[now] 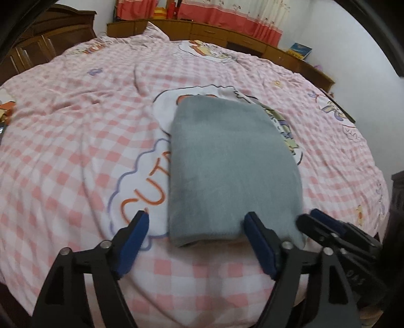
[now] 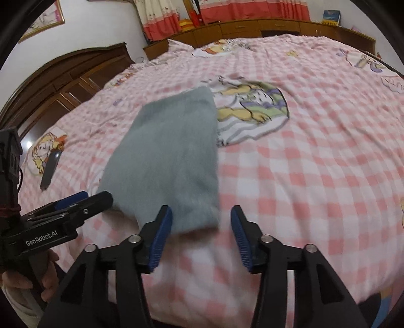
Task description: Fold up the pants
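Observation:
The grey pants (image 1: 229, 161) lie folded into a long flat rectangle on the pink checked bedspread (image 1: 75, 141); they also show in the right wrist view (image 2: 171, 156). My left gripper (image 1: 195, 219) is open and empty, its blue-padded fingers on either side of the near-left end of the pants. My right gripper (image 2: 202, 214) is open and empty, just in front of the near-right corner. The right gripper also shows at the right of the left wrist view (image 1: 313, 219); the left gripper shows at the left of the right wrist view (image 2: 96, 196).
A dark flat object (image 2: 50, 169) lies on the bedspread (image 2: 303, 164) to the left. A dark wooden headboard (image 2: 68, 75) stands at the left. A low wooden cabinet (image 1: 227, 35) with red and cream curtains (image 1: 222, 12) above runs along the far side.

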The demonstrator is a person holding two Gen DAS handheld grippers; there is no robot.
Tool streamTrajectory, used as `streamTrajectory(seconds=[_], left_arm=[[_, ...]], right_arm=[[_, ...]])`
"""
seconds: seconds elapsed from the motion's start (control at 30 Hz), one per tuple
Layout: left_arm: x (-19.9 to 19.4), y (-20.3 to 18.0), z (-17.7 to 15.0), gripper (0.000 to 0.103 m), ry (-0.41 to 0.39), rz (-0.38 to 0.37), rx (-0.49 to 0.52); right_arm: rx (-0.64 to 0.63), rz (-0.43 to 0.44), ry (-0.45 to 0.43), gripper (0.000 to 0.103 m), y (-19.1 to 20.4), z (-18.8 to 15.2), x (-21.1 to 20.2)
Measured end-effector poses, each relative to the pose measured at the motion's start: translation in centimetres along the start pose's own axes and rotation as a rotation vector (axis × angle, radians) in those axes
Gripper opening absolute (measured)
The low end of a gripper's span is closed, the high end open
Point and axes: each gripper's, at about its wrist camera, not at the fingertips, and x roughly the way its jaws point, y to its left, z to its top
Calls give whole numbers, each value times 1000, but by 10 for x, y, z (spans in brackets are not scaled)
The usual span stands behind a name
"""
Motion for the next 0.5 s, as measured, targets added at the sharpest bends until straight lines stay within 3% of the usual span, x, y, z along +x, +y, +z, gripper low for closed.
streamTrajectory(seconds=[0.23,0.37,0.5], left_arm=[[13,3,-24,91,65,70,25],[31,3,-30,96,115,103,37],[37,-1,-32,103,124,119,51]], right_arm=[[-41,-97,66,57,-7,-21,9],[-85,-99,90,78,2,-22,19],[-107,-125,107,80,5,-25,27]])
